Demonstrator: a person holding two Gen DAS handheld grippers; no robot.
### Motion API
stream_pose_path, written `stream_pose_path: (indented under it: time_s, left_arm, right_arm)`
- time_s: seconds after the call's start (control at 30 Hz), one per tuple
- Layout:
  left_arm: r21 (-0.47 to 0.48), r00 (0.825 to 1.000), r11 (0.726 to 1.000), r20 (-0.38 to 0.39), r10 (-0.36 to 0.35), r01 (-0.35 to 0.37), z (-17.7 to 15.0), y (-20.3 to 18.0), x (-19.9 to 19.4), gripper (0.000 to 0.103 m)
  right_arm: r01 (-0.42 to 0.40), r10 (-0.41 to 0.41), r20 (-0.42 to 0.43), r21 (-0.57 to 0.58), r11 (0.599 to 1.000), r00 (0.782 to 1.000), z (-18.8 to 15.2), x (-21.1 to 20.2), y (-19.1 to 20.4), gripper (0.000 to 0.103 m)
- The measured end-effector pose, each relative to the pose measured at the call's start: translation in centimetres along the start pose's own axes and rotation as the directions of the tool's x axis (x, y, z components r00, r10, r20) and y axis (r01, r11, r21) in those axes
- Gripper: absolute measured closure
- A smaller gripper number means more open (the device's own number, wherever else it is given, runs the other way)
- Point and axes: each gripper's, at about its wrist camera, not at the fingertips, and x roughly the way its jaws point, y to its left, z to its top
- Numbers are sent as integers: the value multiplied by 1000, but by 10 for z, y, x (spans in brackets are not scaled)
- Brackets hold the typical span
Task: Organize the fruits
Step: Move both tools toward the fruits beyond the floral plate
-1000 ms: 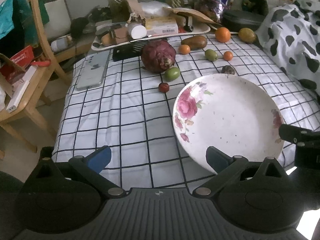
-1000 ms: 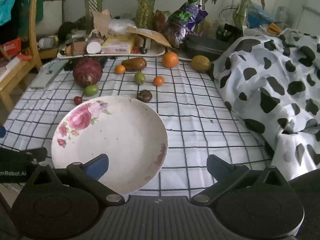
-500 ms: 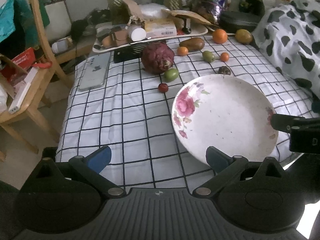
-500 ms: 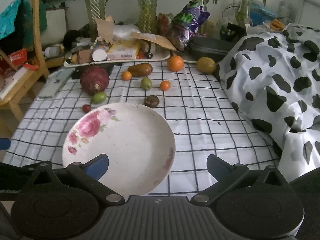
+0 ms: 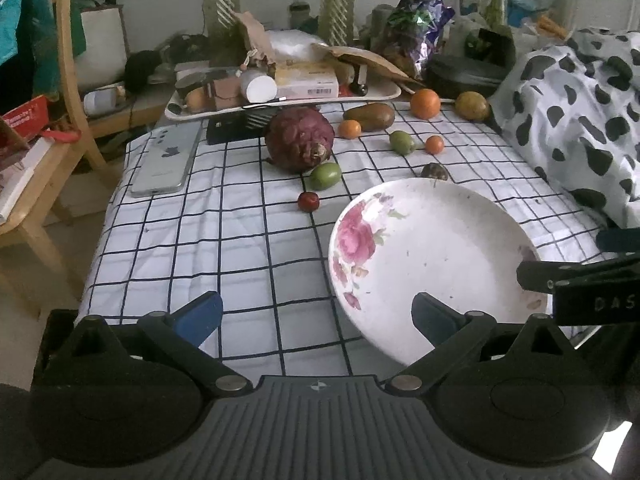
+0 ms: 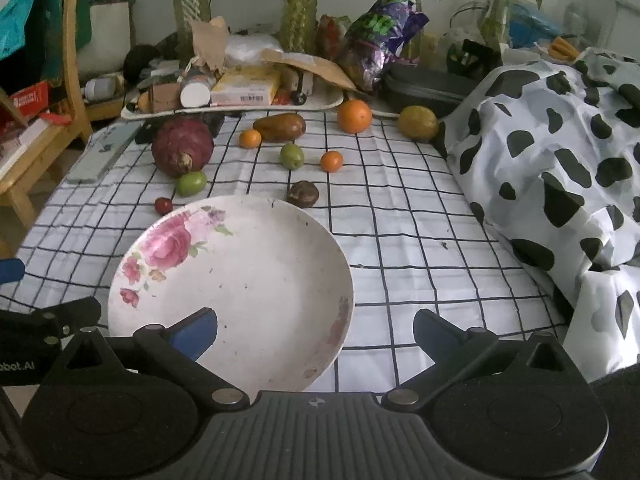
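Glossy ceramic-looking plate [image 6: 248,276]; soft checked cloth [image 6: 400,216] with creases; wooden chair [image 5: 52,160]; matt ribbed black plastic on left gripper [image 5: 316,316]

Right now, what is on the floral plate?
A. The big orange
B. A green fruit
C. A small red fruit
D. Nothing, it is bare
D: the floral plate holds no fruit; the small red fruit, the green fruit and the big orange all lie on the checked cloth beyond it.
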Motion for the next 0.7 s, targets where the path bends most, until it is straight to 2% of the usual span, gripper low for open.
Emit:
stream_pose_path:
  time_s: [0.1, 0.4, 0.7]
  left_arm:
    - [-7, 1000, 1000, 5, -18, 18, -1, 2, 4, 1]
    - [19, 1000, 1000, 28, -8, 8, 0, 5, 20, 1]
    - [71, 994, 997, 105, -40, 32, 21, 5, 28, 1]
  right_arm:
    - [-3, 3, -9, -19, 1000, 1000, 1, 7, 2, 0]
    - [0, -1, -18, -35, 999, 1000, 11, 27, -2, 0]
    - [14, -10, 69, -52, 999, 998, 27, 34, -14, 0]
